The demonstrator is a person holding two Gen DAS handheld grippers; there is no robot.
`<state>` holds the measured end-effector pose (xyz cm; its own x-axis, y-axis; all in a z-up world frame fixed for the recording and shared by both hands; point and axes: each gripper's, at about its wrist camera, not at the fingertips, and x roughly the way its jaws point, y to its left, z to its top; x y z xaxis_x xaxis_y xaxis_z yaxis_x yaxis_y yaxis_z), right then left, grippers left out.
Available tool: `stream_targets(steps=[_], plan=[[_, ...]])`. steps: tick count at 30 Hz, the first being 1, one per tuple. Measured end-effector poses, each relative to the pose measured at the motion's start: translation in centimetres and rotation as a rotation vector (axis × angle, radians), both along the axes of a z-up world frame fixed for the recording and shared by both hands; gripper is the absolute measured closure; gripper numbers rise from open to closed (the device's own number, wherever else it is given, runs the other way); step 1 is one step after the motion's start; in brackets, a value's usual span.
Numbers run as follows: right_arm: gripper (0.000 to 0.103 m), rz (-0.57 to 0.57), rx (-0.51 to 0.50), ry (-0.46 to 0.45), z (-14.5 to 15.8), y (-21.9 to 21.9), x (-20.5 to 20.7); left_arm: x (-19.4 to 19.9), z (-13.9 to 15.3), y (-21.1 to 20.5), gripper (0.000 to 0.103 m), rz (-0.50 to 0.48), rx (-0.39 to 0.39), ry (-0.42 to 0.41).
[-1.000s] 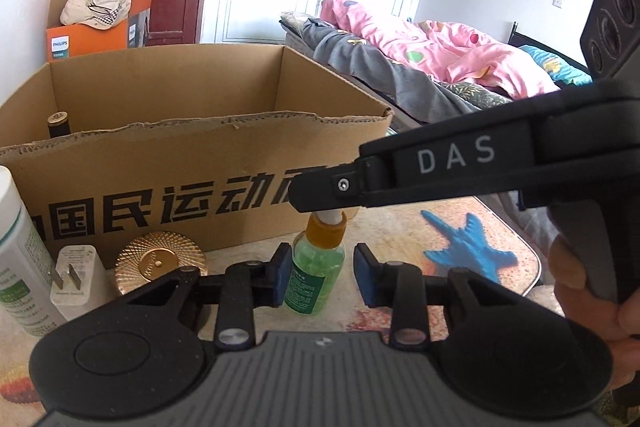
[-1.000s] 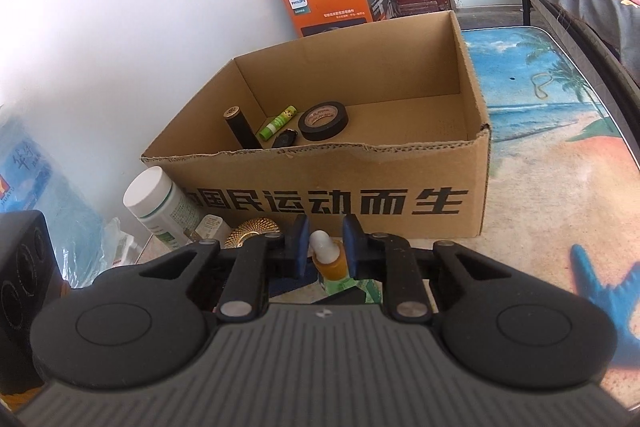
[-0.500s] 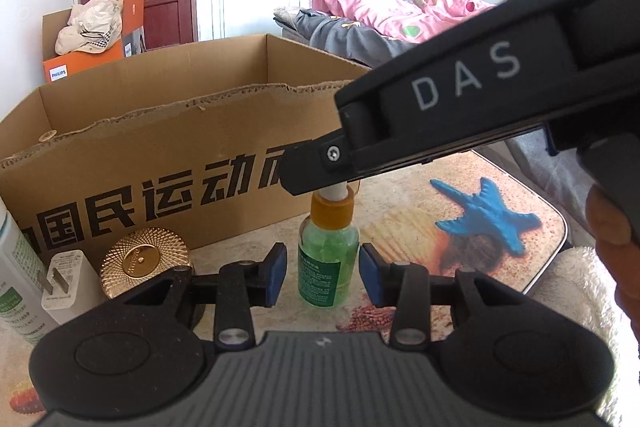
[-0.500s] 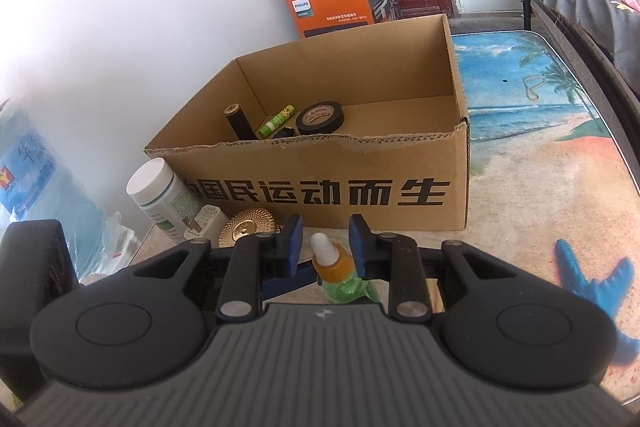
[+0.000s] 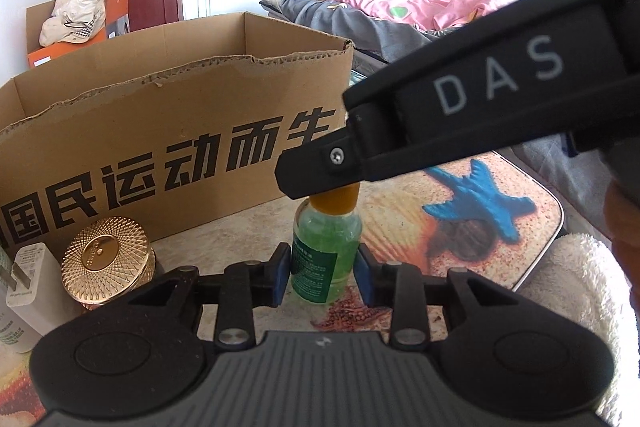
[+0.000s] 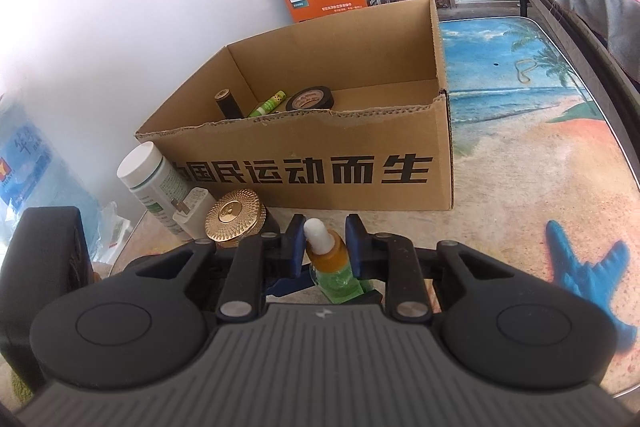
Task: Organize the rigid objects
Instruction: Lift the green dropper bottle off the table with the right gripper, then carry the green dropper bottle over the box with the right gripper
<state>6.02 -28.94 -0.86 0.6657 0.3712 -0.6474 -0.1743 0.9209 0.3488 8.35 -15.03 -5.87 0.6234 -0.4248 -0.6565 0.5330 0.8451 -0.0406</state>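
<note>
Green bottle (image 5: 325, 255) stands upright on tabletop (image 5: 400, 211), just in front of big cardboard box (image 5: 168, 131).

Left hand-held gripper (image 5: 323, 274): blue pads on both sides of bottle body, low down. Jaws just closed in; pads at glass or a hair off, cannot tell which.

Right hand-held gripper (image 6: 325, 246): comes from other side, higher up. Blue pads on both sides of orange cap (image 6: 329, 254), white tip between them. Jaws just closed in, nearly together. Tiny gap or touch, cannot tell.

Gold lid jar (image 6: 235, 214), white plug (image 5: 28, 275) stand near bottle.
</note>
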Motion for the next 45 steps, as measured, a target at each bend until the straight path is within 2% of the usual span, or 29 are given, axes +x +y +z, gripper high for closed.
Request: stream_targets(steps=[15, 18, 21, 27, 36, 45], plan=[[0.073, -0.009, 0.037, 0.048, -0.7, -0.6, 0.3, 0.6, -0.7, -0.2, 0.069, -0.002, 0.001, 0.014], [0.075, -0.011, 0.034, 0.045, -0.7, -0.6, 0.1, 0.7, -0.6, -0.4, 0.069, -0.004, 0.003, 0.017], [0.082, -0.017, 0.016, 0.029, -0.4, -0.5, -0.1, 0.5, -0.5, -0.5, 0.069, -0.019, 0.002, 0.016], [0.082, -0.028, 0.022, 0.038, 0.0, -0.8, -0.3, 0.1, -0.3, -0.7, 0.070, -0.018, 0.000, 0.025], [0.082, -0.010, 0.022, 0.009, 1.4, -0.2, -0.9, -0.6, 1.1, -0.1, 0.070, 0.002, -0.008, 0.006], [0.082, 0.043, 0.016, -0.050, 4.3, 1.3, -1.2, -1.3, 4.2, 1.3, 0.070, 0.050, -0.010, -0.038]])
